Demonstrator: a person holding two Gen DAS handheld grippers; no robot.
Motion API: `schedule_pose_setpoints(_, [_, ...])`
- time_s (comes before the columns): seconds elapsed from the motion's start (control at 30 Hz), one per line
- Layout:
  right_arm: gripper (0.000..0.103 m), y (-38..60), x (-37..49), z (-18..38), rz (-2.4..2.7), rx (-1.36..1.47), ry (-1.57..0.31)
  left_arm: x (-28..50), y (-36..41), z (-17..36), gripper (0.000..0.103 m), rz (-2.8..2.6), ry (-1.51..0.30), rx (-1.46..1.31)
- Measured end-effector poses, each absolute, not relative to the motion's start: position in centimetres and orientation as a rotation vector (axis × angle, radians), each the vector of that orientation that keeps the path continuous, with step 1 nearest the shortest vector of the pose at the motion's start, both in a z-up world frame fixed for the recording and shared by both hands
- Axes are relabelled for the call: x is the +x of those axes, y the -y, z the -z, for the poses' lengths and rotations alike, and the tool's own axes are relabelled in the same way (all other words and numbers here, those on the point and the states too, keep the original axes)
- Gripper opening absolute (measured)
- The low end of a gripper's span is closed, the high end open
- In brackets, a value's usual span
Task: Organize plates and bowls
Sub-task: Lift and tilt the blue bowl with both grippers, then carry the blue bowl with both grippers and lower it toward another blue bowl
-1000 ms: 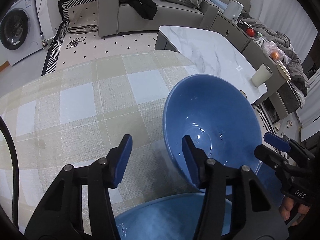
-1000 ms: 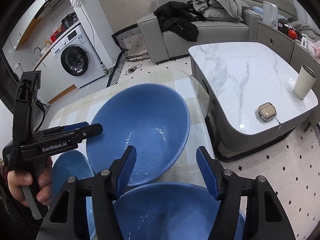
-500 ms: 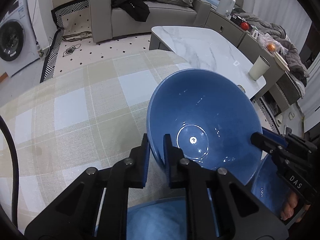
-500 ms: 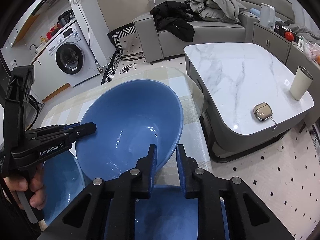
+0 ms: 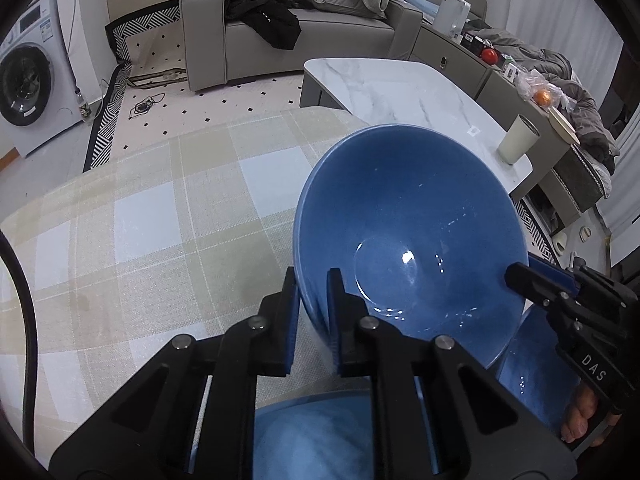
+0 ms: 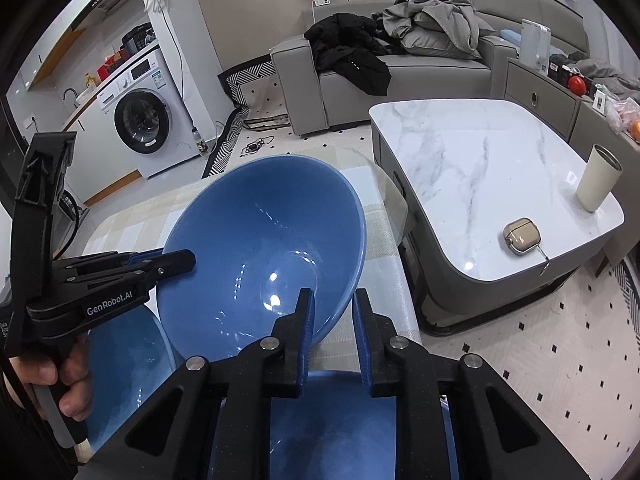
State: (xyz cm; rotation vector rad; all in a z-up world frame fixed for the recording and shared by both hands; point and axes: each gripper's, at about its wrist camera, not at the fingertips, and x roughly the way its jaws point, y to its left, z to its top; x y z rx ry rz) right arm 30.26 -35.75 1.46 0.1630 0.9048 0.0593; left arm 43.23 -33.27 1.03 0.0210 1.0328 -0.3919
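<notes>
Blue bowl [image 5: 408,236] gripped on opposite rims by both grippers, tilted above the checked tablecloth [image 5: 160,220].

In the left wrist view the bowl fills the centre right of the frame; the left gripper [image 5: 313,304] at lower centre has its jaws nearly closed, clamped on the bowl's near rim, one finger outside and one inside. The right gripper [image 5: 520,276] enters from the right edge and pinches the opposite rim. In the right wrist view the bowl [image 6: 260,248] sits at centre left, with the right gripper [image 6: 332,320] closed tight on its lower right rim and the left gripper [image 6: 176,262] biting the left rim, a hand [image 6: 64,380] on its handle. Two more blue bowls lie lower in that frame: one at bottom centre [image 6: 332,420] and one at lower left [image 6: 124,356]. A marble coffee table [image 6: 480,168] stands at right with a cream cup [image 6: 598,184] on it.
</notes>
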Motion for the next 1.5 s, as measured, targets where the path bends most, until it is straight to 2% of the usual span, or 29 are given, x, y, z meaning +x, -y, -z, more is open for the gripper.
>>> schedule_pose_setpoints(0.87, [0.020, 34.7, 25.9, -7.2, -0.050, 0.113, -0.755, 38.2, 32.6, -8.3, 0.010, 0.415, -0.900, -0.003])
schedule_pose_setpoints(1.5, [0.021, 33.4, 20.6, -11.5, -0.086, 0.117, -0.676, 30.7, 29.9, -15.0, 0.011, 0.431, -0.826, -0.020])
